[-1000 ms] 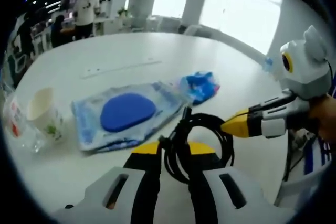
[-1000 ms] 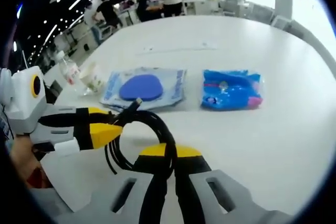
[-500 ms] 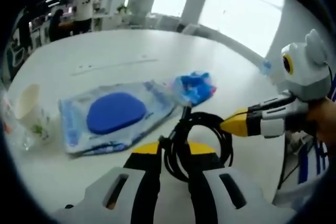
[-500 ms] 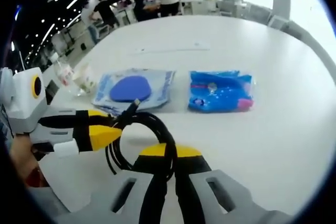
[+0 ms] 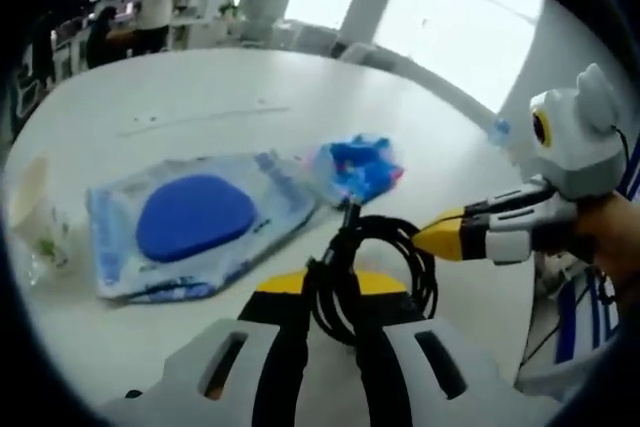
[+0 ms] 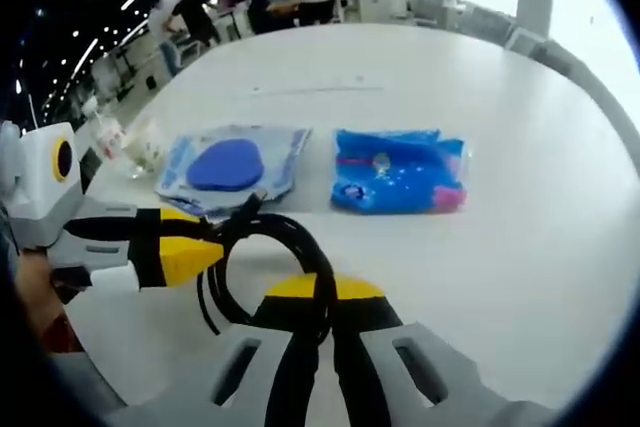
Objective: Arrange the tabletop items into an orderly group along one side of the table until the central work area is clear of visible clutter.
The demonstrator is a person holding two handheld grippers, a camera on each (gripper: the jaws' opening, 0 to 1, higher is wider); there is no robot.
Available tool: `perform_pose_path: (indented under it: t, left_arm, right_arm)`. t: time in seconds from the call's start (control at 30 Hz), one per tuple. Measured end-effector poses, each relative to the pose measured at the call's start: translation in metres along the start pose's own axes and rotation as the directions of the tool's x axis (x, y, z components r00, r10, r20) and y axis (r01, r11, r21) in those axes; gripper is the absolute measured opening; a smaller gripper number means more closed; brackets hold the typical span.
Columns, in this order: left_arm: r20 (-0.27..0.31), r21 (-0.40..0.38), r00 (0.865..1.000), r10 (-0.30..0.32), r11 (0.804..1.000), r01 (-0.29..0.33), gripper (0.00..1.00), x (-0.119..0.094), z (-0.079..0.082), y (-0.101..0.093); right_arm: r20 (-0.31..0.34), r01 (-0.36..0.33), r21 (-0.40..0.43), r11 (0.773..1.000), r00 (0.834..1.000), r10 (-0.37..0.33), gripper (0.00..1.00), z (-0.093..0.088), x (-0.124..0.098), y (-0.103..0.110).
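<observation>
I have the cable (image 5: 368,265), a black coil, pinched in both grippers at once. The left gripper (image 5: 330,299) closes narrow on the bundle at 6 o'clock in the left gripper view; the right gripper (image 6: 318,299) does the same at 6 o'clock in the right gripper view. Each view also shows the other tool's yellow tip touching the loop from the side, at 3 o'clock in the left gripper view and 9 o'clock in the right. The plug end (image 5: 349,213) sticks up at 12 o'clock of the coil.

I judge the cable light, springy and limp: the loops want to spread once one grip lets go, so I hold where the strands cross and are bunched, not on a single strand or the plug.

On the white table (image 6: 520,197) beyond it lie a flat pouch (image 6: 232,163) with a dark blue oval, at 10 o'clock in the right gripper view, and a blue packet (image 6: 398,169) just beside it at 1 o'clock. Both look soft, crinkly and slick, best taken by a sealed edge. A paper cup (image 5: 30,205) stands near the pouch at 9 o'clock in the left gripper view; it looks thin and crushable, so a light pinch on the rim suits it.
</observation>
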State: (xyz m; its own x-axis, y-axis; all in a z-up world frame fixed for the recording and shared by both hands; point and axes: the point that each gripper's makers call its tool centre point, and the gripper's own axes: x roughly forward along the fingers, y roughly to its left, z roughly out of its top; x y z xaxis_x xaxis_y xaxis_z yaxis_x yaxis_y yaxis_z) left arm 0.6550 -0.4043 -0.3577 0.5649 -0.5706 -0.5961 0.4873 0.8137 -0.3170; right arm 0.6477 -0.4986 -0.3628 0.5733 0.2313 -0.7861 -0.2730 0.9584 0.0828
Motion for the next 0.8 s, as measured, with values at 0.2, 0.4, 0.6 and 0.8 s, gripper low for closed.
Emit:
perform_pose_path:
  t: [0.2,0.4,0.6,0.8]
  left_arm:
    - [-0.033,-0.004,0.999,-0.001,1.000,0.001,0.10,0.009,-0.006,-0.002]
    - [-0.038,-0.006,0.999,0.006,1.000,-0.006,0.10,0.015,-0.009,0.001]
    - [-0.050,0.003,0.999,0.019,1.000,-0.019,0.11,0.019,-0.013,0.004]
    - [-0.056,0.006,0.998,0.030,1.000,-0.030,0.11,0.021,-0.016,0.006]
  right_arm:
    - [-0.009,0.002,0.001,1.000,1.000,-0.002,0.03,-0.001,0.007,-0.004]
    - [-0.025,0.002,-0.011,1.000,1.000,-0.002,0.03,-0.003,0.014,-0.007]
    - [-0.031,0.001,-0.022,1.000,1.000,-0.002,0.03,-0.005,0.018,-0.007]
    - [-0.038,-0.002,-0.023,1.000,0.999,0.002,0.03,-0.010,0.023,-0.007]
